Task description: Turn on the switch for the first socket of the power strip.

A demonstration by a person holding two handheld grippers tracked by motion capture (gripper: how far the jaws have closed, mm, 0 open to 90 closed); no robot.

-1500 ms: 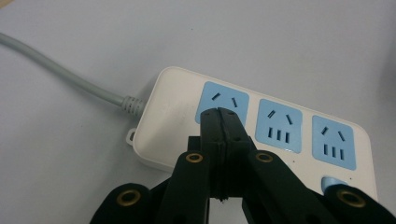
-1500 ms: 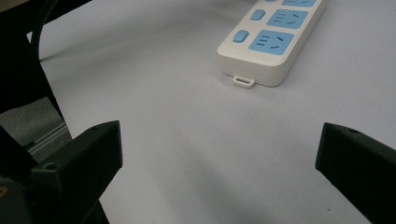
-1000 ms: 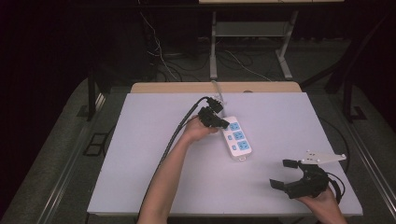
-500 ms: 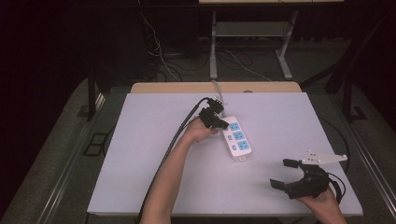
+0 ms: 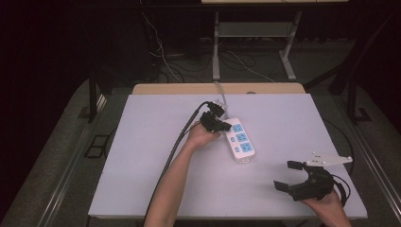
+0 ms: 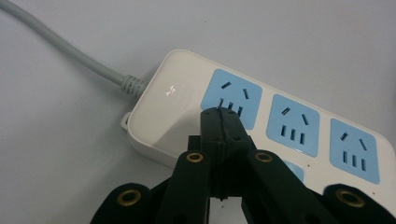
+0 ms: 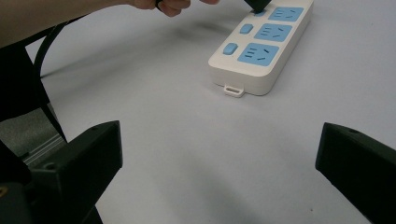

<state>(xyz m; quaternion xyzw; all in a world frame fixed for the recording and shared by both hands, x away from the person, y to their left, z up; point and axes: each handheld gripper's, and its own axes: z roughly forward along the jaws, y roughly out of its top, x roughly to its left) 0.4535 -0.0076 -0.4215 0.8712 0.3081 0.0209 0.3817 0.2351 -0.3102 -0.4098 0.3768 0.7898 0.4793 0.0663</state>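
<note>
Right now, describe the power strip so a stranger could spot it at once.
On the white table, look near the middle, just ahead of the left gripper. There lies the power strip: a white bar with three blue sockets and a grey cord running off its far end.

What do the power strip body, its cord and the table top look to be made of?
Power strip: looks like hard white plastic, glossy, with a soft highlight on its rounded end; the socket faces are matte light blue.
Cord: grey rubbery or vinyl sheath, ending in a ribbed strain relief at the body.
Table top: smooth, matte, pale surface; it could be laminate or a board, I cannot tell which.
</note>
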